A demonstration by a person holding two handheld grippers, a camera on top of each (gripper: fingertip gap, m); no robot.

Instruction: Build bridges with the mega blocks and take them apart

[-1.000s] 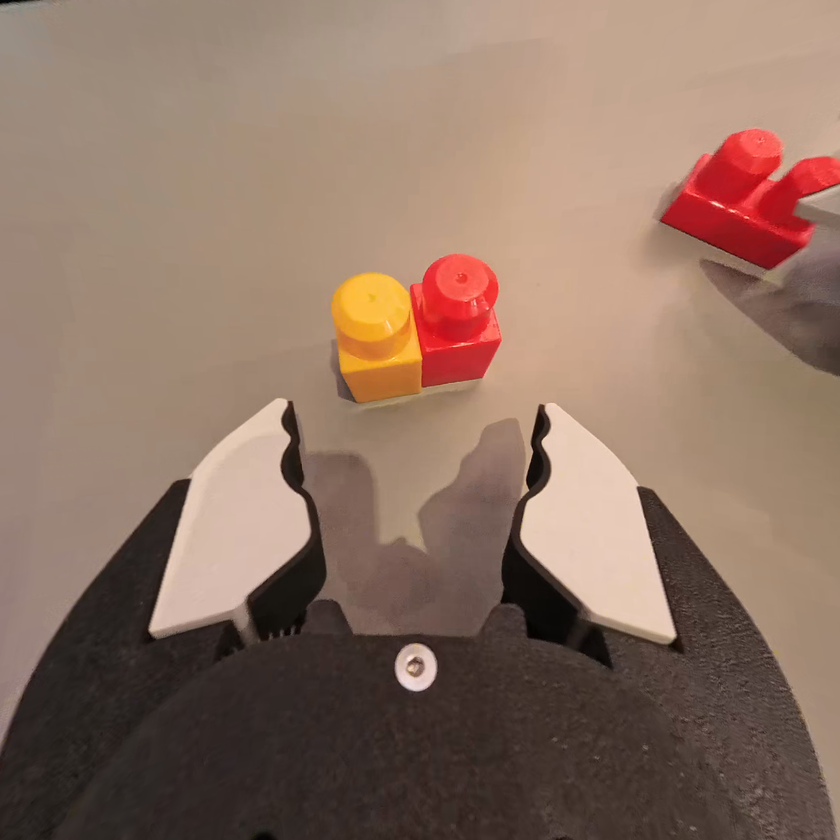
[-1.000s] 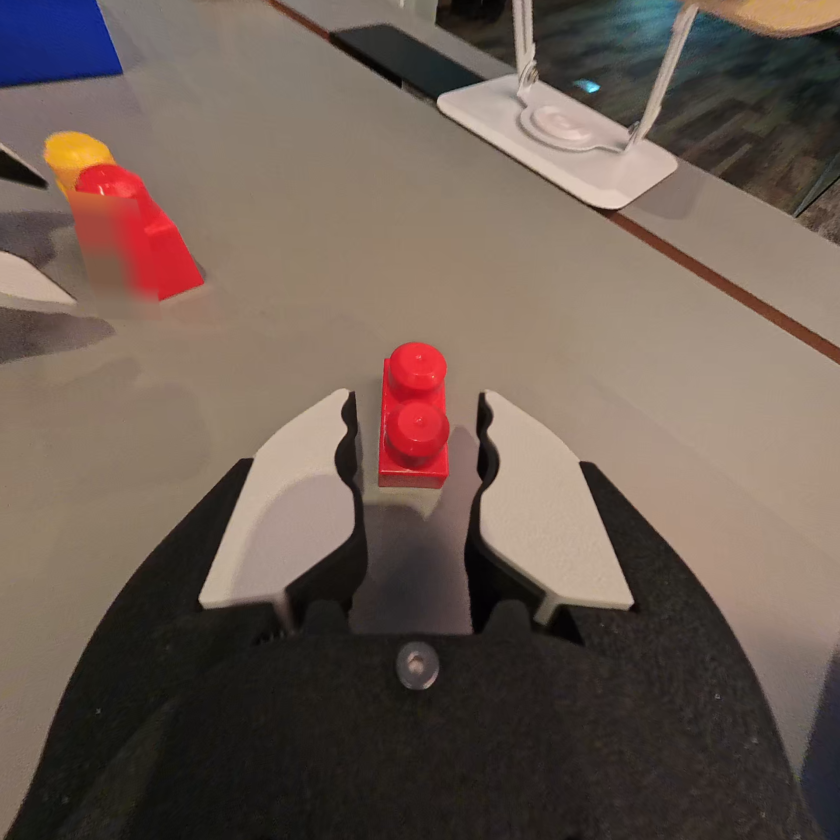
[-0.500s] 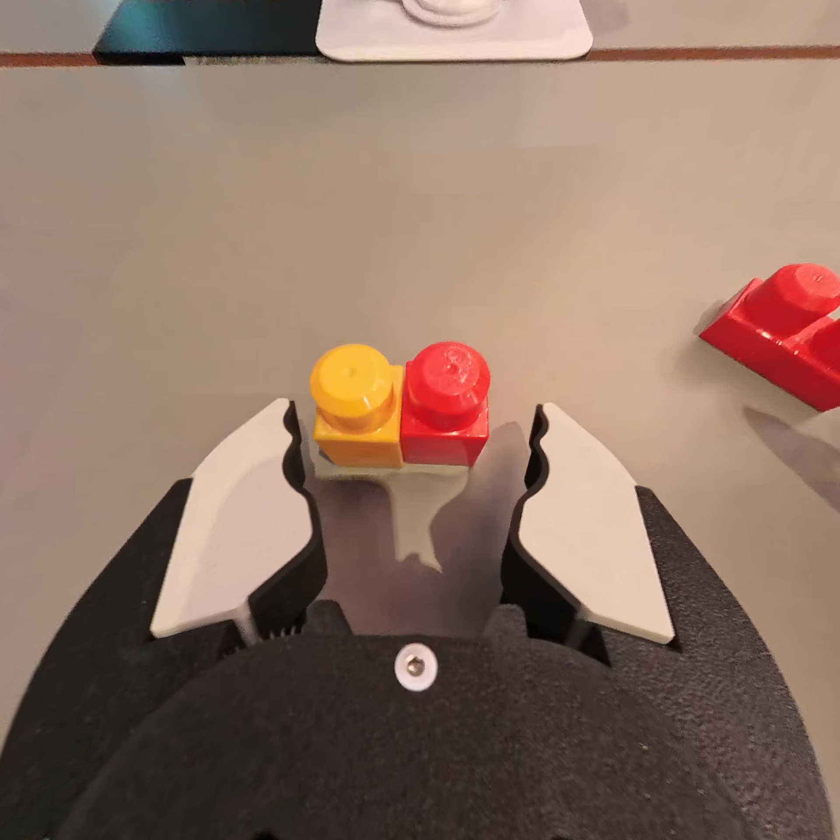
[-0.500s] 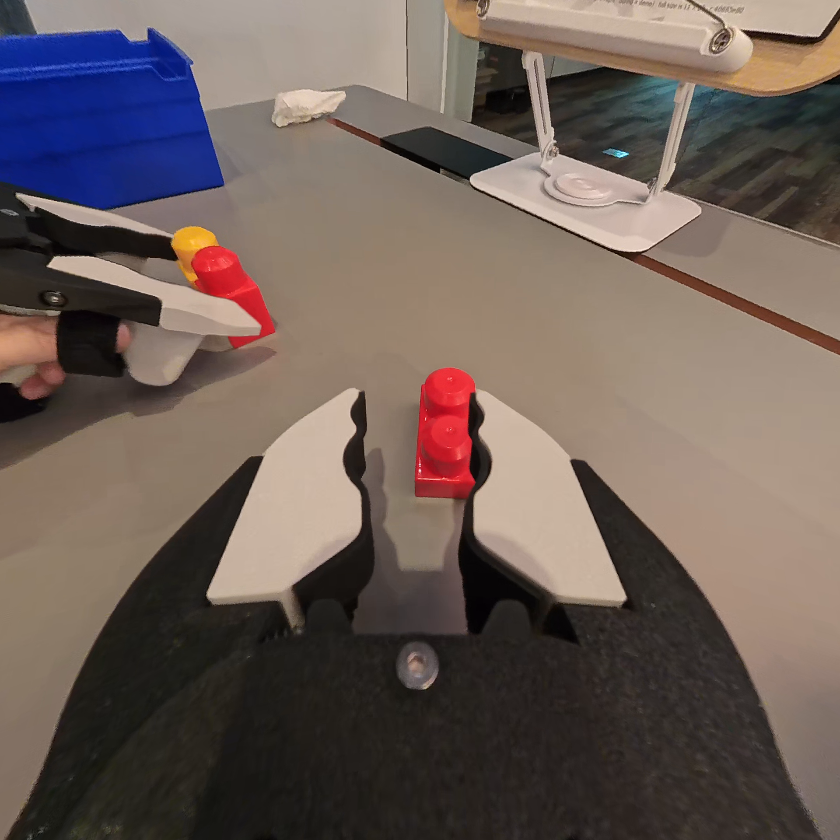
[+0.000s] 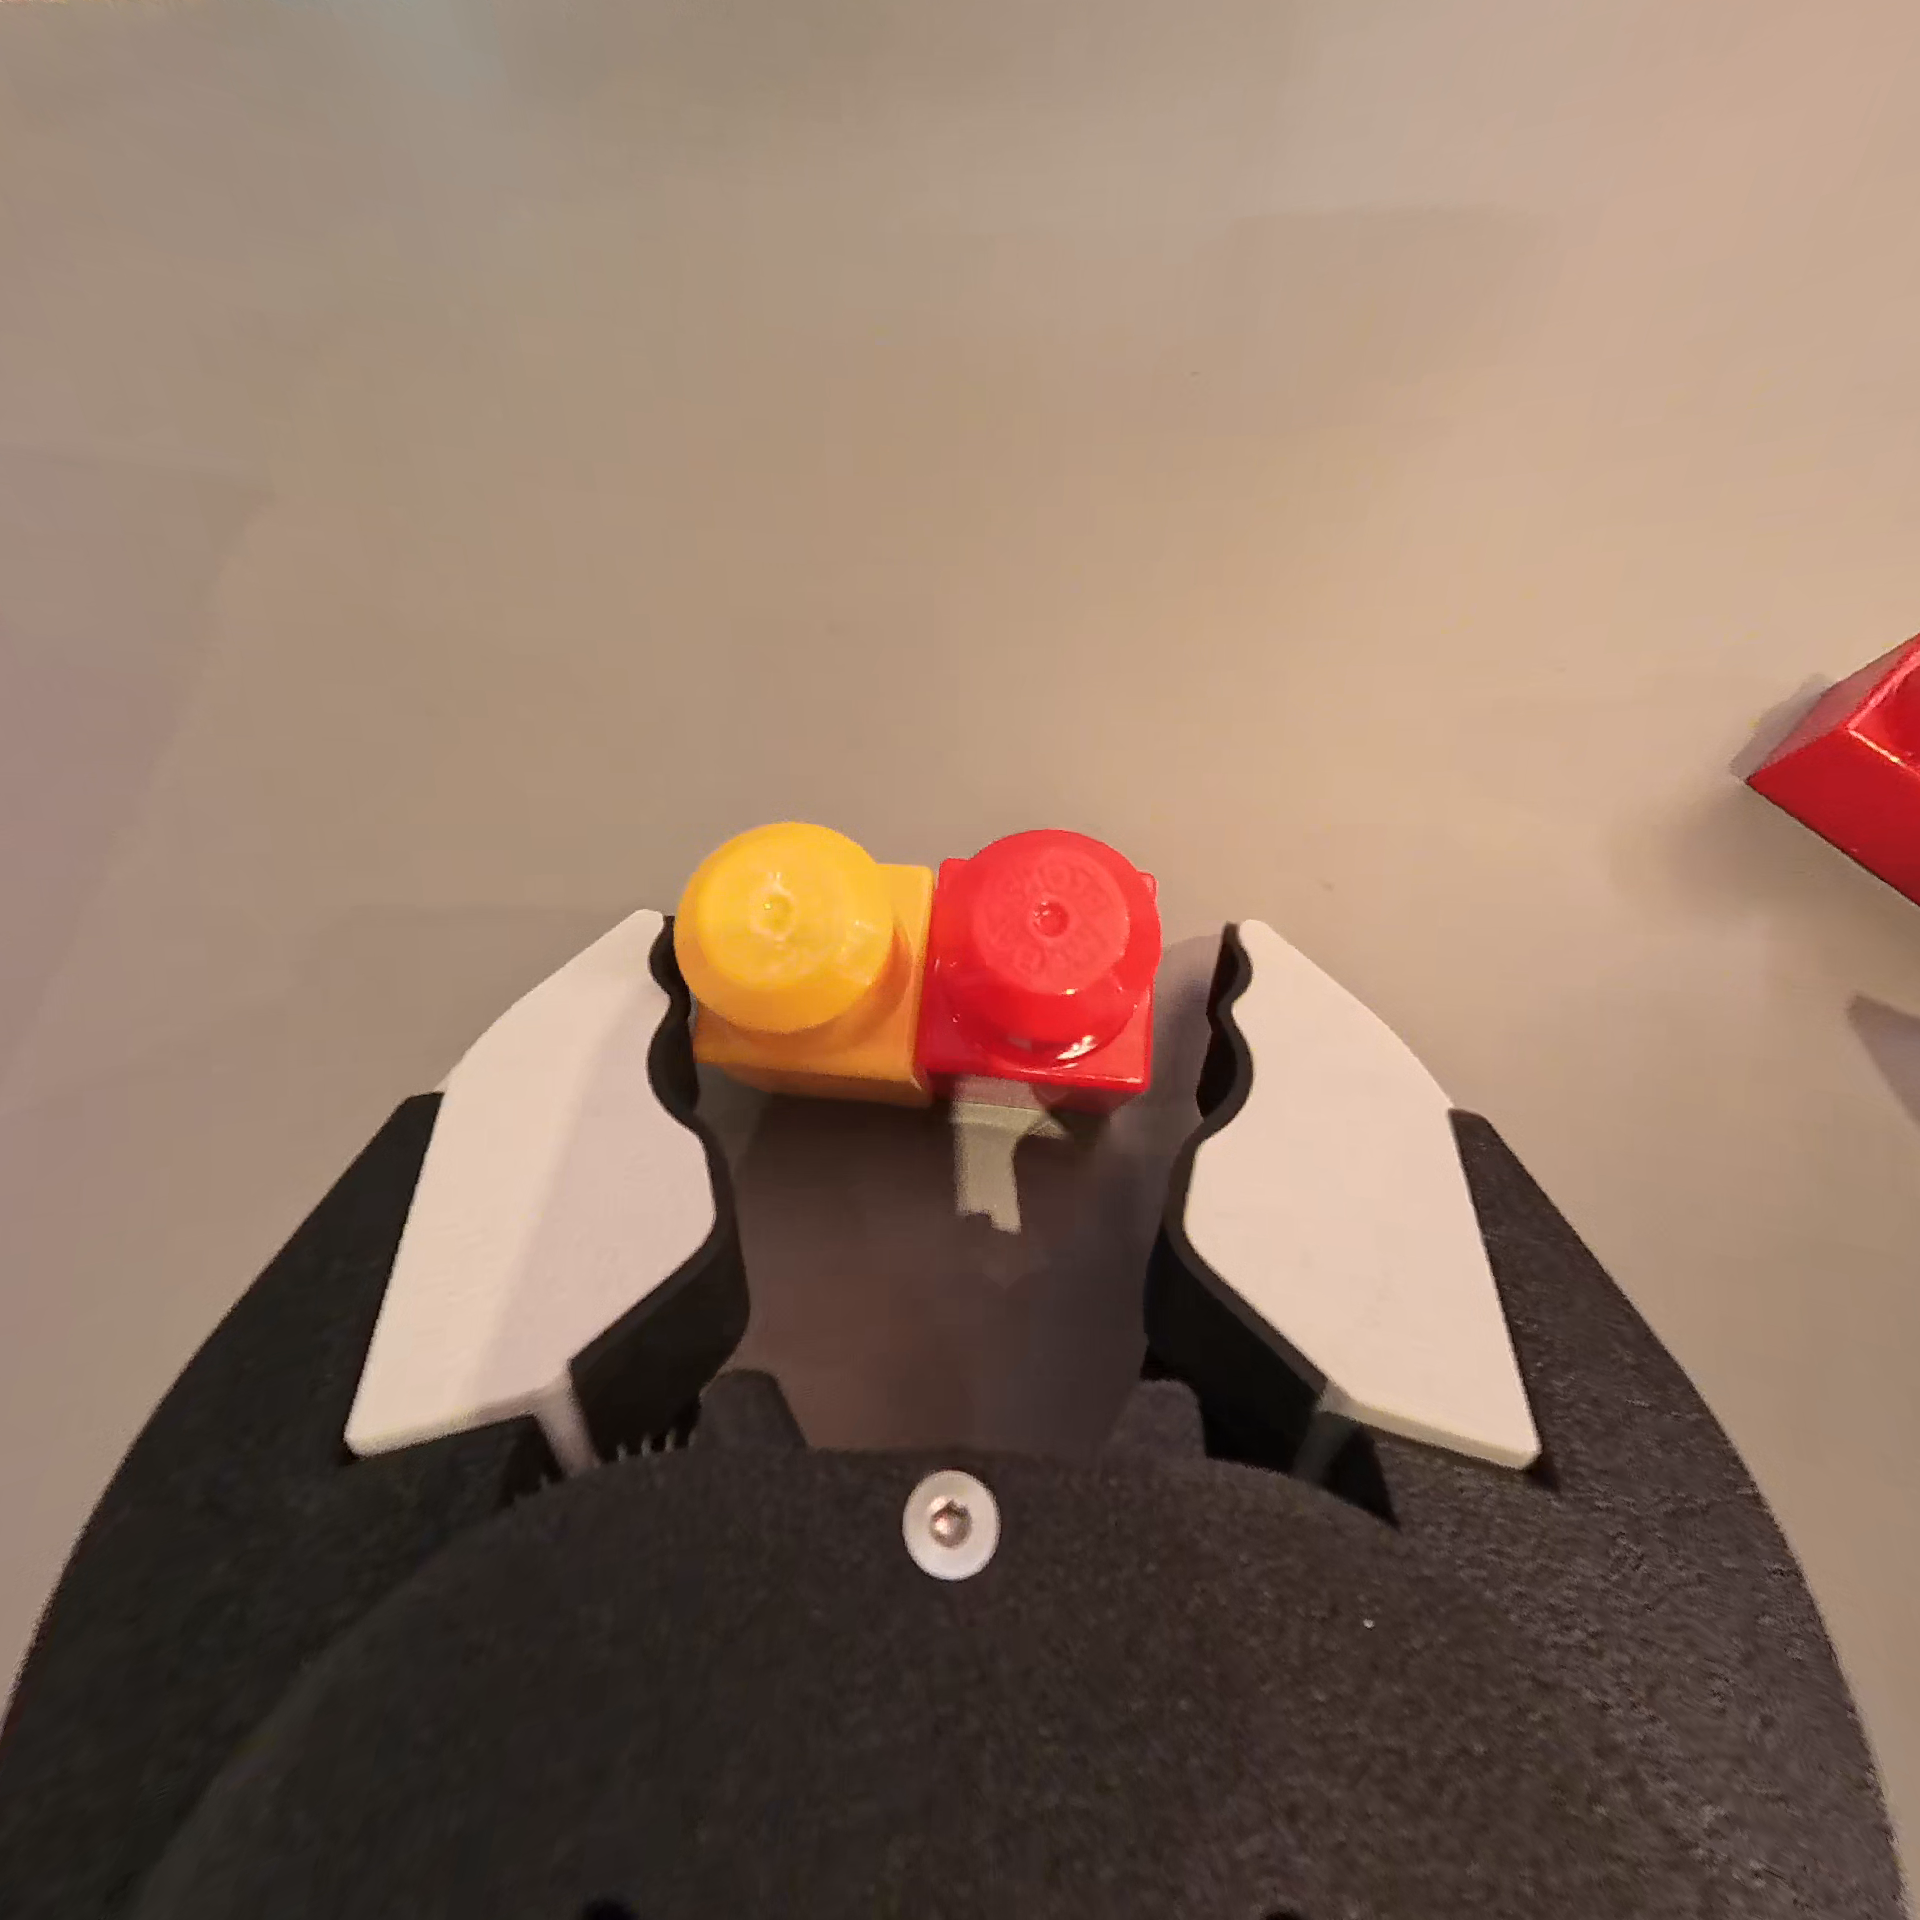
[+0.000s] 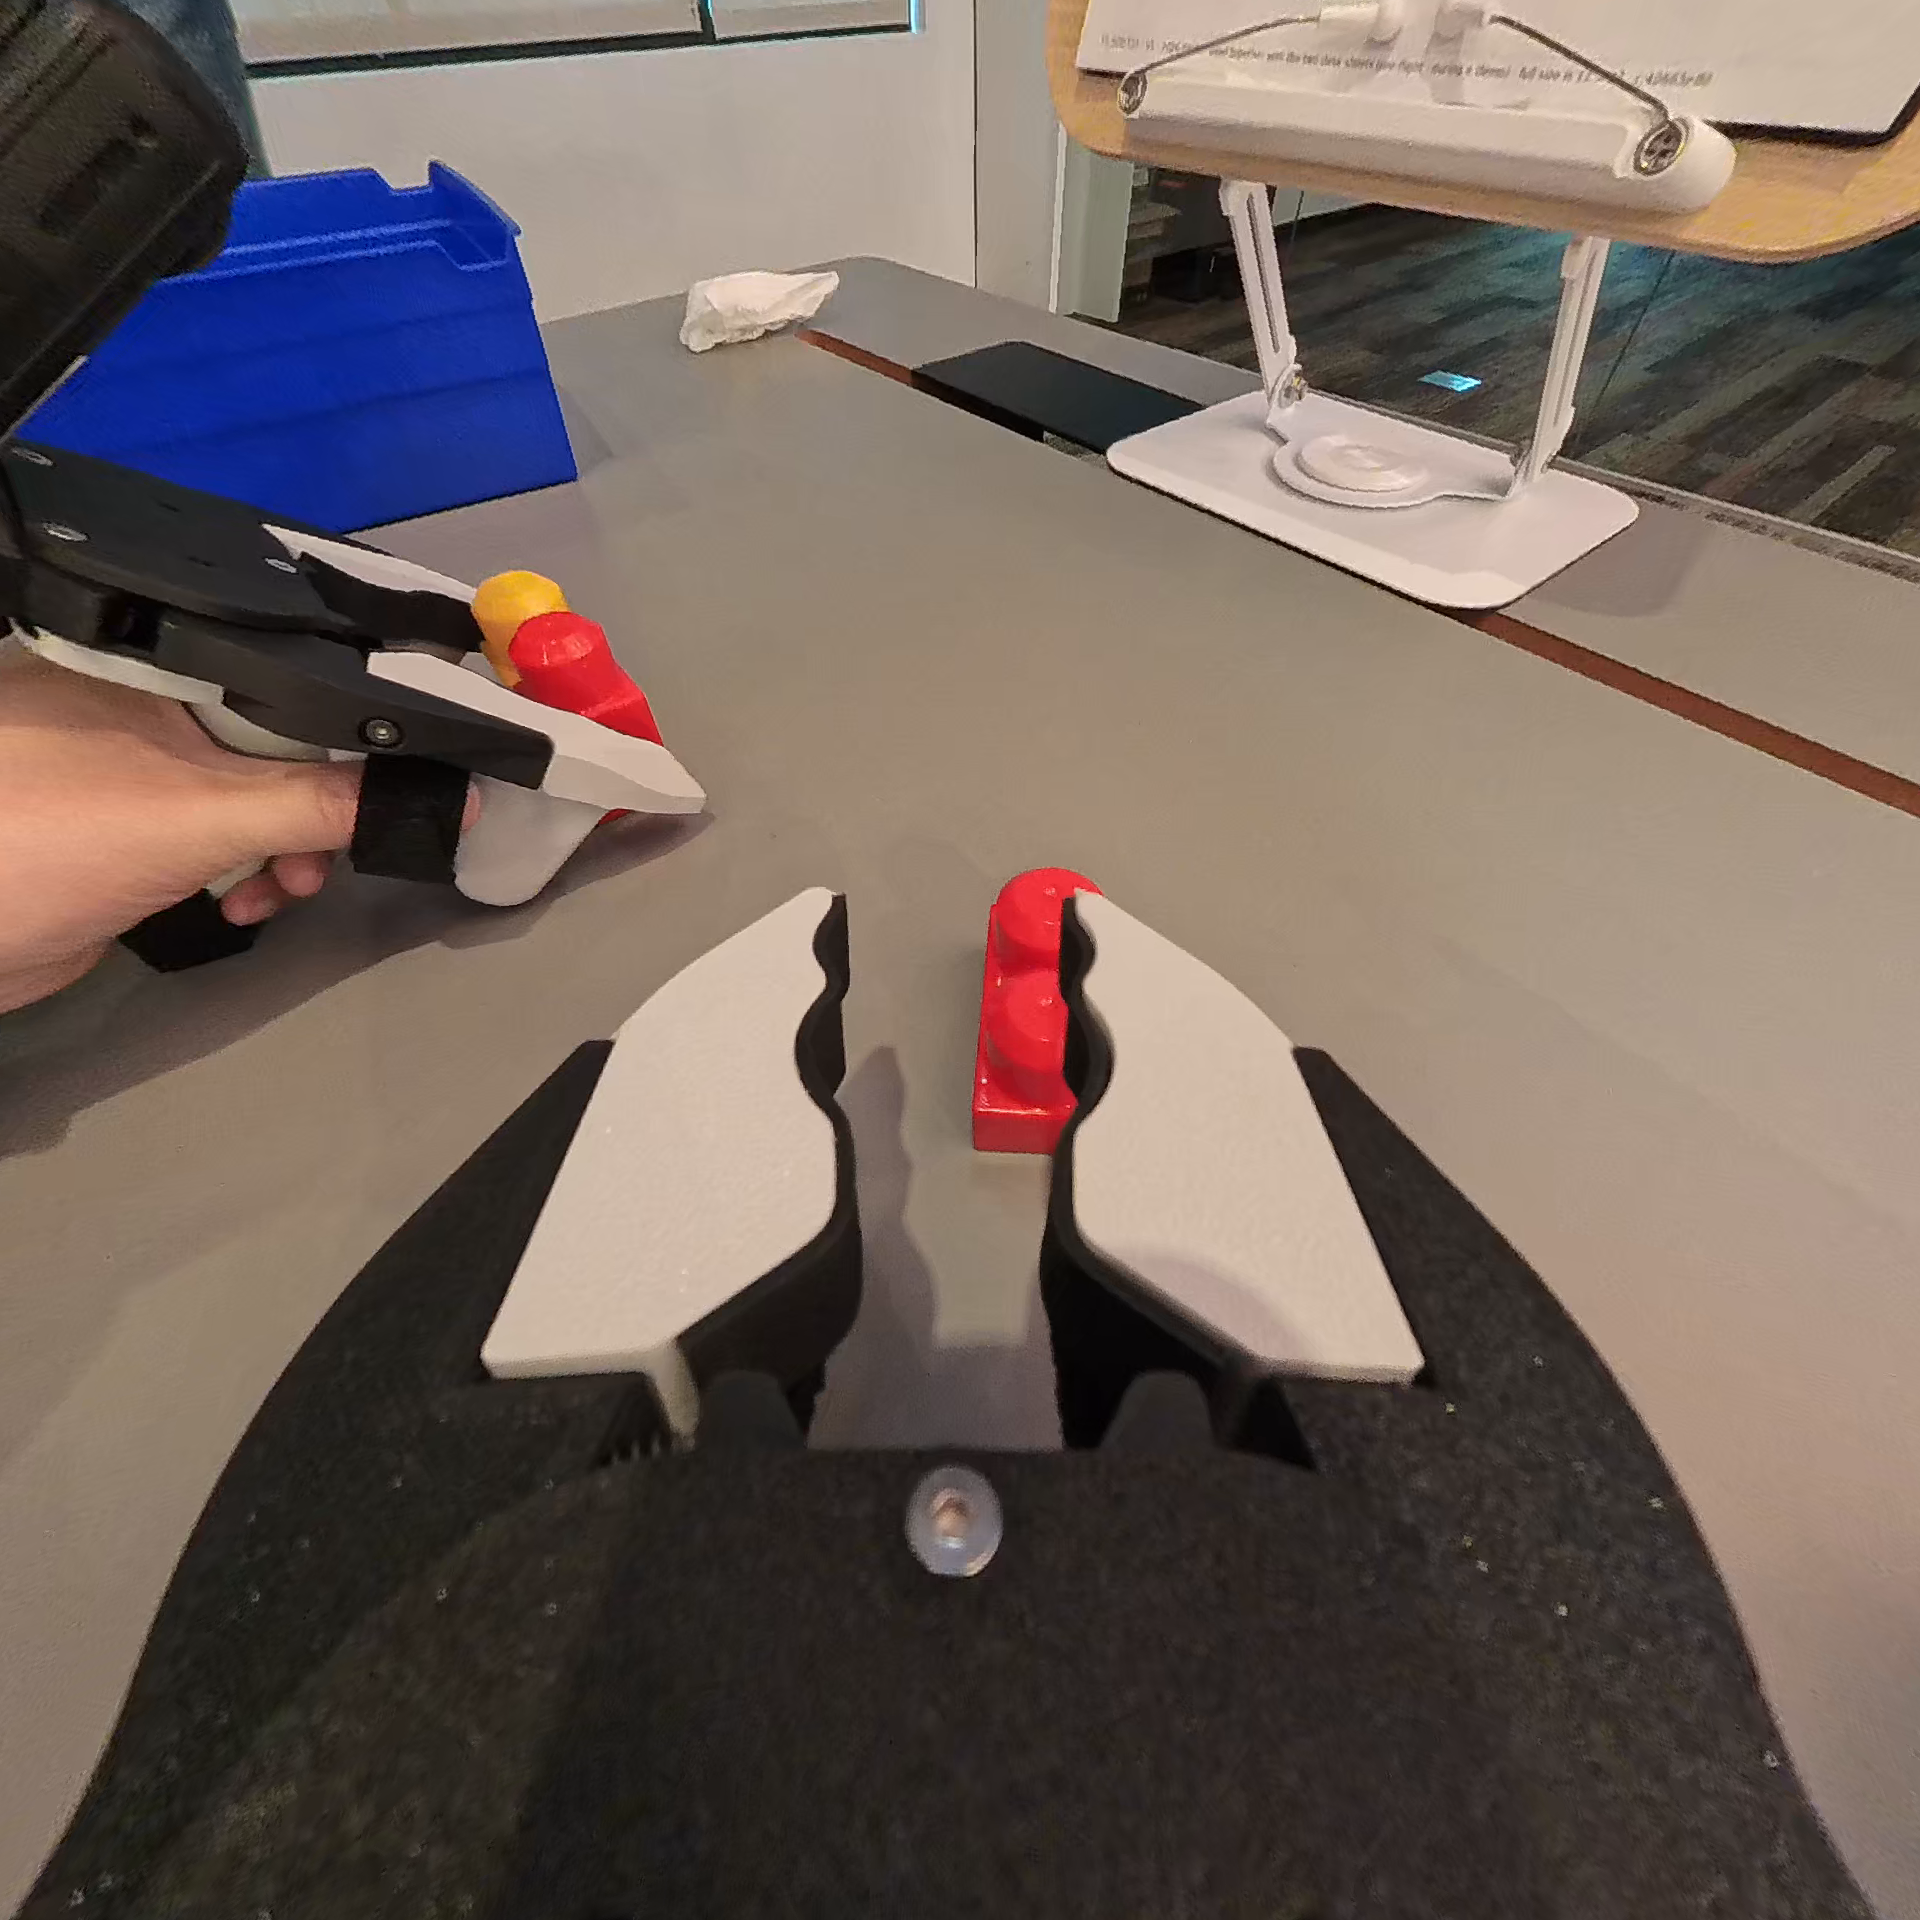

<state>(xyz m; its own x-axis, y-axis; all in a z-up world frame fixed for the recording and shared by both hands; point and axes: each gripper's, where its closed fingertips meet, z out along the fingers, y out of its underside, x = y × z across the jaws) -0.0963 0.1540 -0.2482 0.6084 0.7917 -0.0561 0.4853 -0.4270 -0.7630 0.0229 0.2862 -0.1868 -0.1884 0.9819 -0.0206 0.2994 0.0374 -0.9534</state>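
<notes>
A yellow one-stud block [image 5: 805,966] and a red one-stud block [image 5: 1044,971] stand side by side, touching, on the grey table [image 5: 935,468]. My left gripper [image 5: 940,935] is open around the pair; its left finger touches the yellow block, and a small gap shows by the red one. The pair also shows in the right wrist view: yellow [image 6: 514,608] behind red [image 6: 582,670]. A flat red two-stud block [image 6: 1023,1023] lies between the fingers of my open right gripper [image 6: 951,914], against the right finger. Its corner [image 5: 1860,774] shows at the left wrist view's right edge.
A blue bin [image 6: 312,343] stands at the back left. A crumpled white tissue [image 6: 753,301], a black flat device [image 6: 1049,390] and a white stand [image 6: 1382,468] holding a wooden board sit along the far side. A hand [image 6: 125,821] holds the left gripper.
My left gripper has moved forward, so the yellow and red blocks now sit between its fingertips. My right gripper has shifted left, so the two-stud block now rests against the right finger.
</notes>
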